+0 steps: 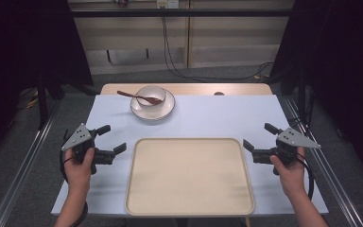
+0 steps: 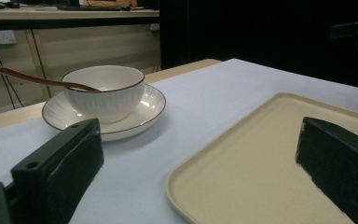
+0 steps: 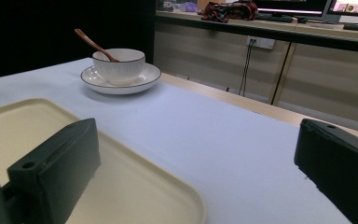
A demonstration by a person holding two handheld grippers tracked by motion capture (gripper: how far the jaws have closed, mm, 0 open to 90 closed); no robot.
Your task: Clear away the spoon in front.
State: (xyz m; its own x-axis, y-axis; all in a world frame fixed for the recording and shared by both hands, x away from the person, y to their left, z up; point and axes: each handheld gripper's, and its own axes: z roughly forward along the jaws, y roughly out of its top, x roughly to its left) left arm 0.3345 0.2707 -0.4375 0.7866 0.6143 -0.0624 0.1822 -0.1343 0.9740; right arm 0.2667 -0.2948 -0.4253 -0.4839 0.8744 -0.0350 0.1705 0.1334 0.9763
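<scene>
A wide beige tray lies flat on the pale blue cover of the surface, close to the person's edge and centred between the two hands. Nothing rests on the tray. Beyond it, towards the far left of the surface, a white saucer with a dark rim carries a white ribbed bowl, and a brown wooden spoon sits in the bowl with its handle slanting out to the left over the rim.

The left claw is held in the person's left hand just beside the tray's left edge, above the blue cover, its jaws spread wide and holding nothing. In the left gripper view the two black jaws stand far apart, with the bowl, saucer and spoon ahead on the left and the tray's corner on the right.

The right claw is gripped by the right hand just off the tray's right edge, likewise wide and empty. The right gripper view looks across the tray and the blue cover to the bowl on its saucer, well apart from that claw. A strip of bare wood shows along the far edge of the surface
</scene>
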